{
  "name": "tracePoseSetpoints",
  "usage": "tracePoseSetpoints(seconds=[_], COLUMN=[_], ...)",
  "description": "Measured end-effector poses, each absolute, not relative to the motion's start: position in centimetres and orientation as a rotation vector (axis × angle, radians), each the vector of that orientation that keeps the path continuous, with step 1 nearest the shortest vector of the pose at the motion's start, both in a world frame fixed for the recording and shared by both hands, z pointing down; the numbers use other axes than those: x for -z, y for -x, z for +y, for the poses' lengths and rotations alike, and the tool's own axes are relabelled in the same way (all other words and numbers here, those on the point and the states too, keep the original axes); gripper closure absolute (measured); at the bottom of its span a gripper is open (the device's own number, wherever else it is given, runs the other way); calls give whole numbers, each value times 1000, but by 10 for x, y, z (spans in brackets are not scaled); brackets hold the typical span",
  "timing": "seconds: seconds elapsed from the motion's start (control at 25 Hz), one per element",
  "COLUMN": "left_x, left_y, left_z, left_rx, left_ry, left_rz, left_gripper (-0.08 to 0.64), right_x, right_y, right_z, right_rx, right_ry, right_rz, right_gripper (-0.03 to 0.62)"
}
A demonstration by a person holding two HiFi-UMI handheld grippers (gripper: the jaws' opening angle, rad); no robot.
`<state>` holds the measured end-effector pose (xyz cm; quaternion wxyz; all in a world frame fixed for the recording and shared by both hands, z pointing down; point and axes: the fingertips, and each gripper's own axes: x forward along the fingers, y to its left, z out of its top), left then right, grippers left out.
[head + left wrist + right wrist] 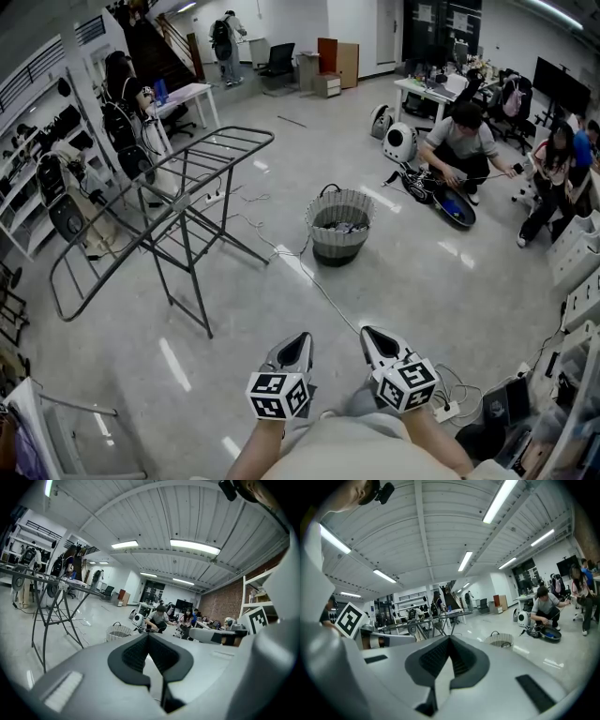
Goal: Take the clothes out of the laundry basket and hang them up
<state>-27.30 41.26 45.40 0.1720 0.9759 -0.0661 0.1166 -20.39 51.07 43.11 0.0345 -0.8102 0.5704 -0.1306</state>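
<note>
A round grey laundry basket (338, 226) with dark clothes (339, 223) inside stands on the floor ahead of me. To its left stands a dark metal drying rack (167, 202), bare of clothes. My left gripper (300, 339) and right gripper (369, 332) are held side by side close to my body, well short of the basket. Both are shut with nothing between the jaws. The basket (118, 632) shows small in the left gripper view, with the rack (47, 592) at its left. In the right gripper view the basket (500, 641) sits right of the rack (440, 620).
A white cable (309, 277) runs across the floor from the basket toward me. Two people (459, 145) crouch over gear at the right, near desks (427, 94). Shelving with bags (56, 178) lines the left wall. A power strip (445, 410) lies by my right side.
</note>
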Motion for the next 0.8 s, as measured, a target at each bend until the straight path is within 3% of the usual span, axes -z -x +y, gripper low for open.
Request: tracePoseSetpoints(seconds=[0.28, 0.4, 0.68, 0.8], left_x=[-451, -450, -451, -454], left_y=[273, 273, 263, 247], left_z=[405, 400, 392, 384], left_rx=[-320, -314, -304, -291], left_ry=[-2775, -2766, -2758, -2748], left_rz=[-188, -191, -162, -161], left_gripper=[545, 494, 364, 329], right_x=[-427, -427, -427, -431], right_y=[205, 203, 188, 168], right_z=[503, 501, 496, 490], right_rx=[405, 407, 442, 459], right_ry=[2467, 2479, 2432, 2418], right_rz=[1769, 1783, 1780, 1770], right_gripper=[592, 591, 392, 357])
